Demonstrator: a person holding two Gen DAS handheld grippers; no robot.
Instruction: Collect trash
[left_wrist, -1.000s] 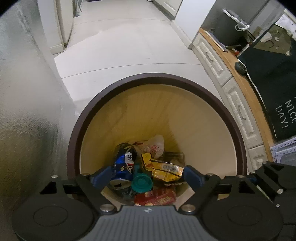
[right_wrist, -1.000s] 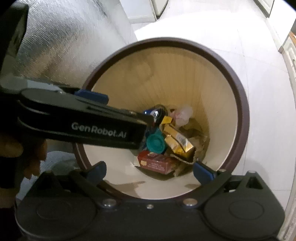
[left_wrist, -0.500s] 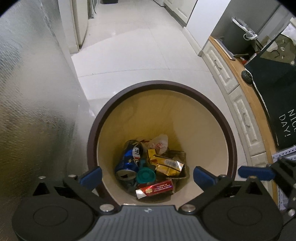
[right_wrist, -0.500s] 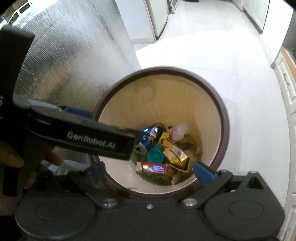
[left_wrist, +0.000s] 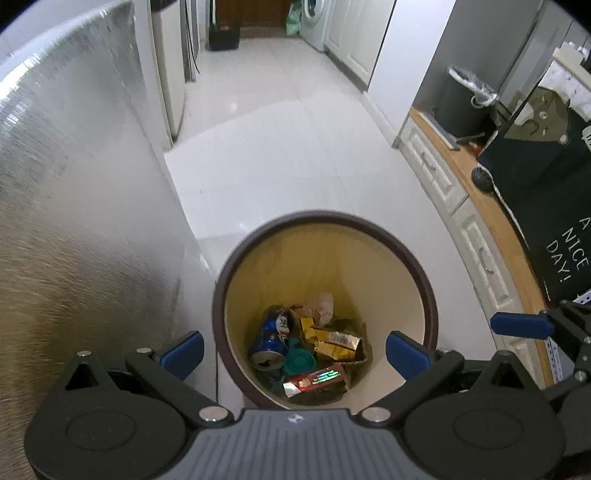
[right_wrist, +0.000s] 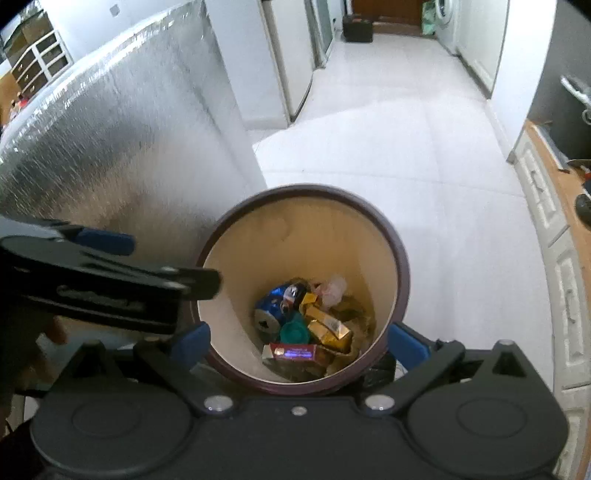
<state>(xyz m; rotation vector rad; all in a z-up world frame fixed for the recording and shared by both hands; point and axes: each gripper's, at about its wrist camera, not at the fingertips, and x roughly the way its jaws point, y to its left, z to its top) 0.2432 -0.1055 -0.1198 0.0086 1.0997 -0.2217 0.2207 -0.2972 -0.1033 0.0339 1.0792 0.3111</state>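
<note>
Left wrist view: the left gripper (left_wrist: 293, 350) hangs wide open and empty above a round bin (left_wrist: 426, 291) on the white floor (left_wrist: 295, 155). Inside lie a blue can (left_wrist: 271, 332), gold wrappers (left_wrist: 334, 341), a teal lid (left_wrist: 300, 362) and a red packet (left_wrist: 317, 380). Right gripper (right_wrist: 298, 341), also open, holds nothing.

A home hallway by the laundry corner

White tiled floor (left_wrist: 288, 155) runs ahead of the tool to a washing machine (left_wrist: 314, 16); white panelled cupboards (left_wrist: 439, 173) with a wooden top stand to its right, a waste bin (left_wrist: 413, 258) below.
</note>
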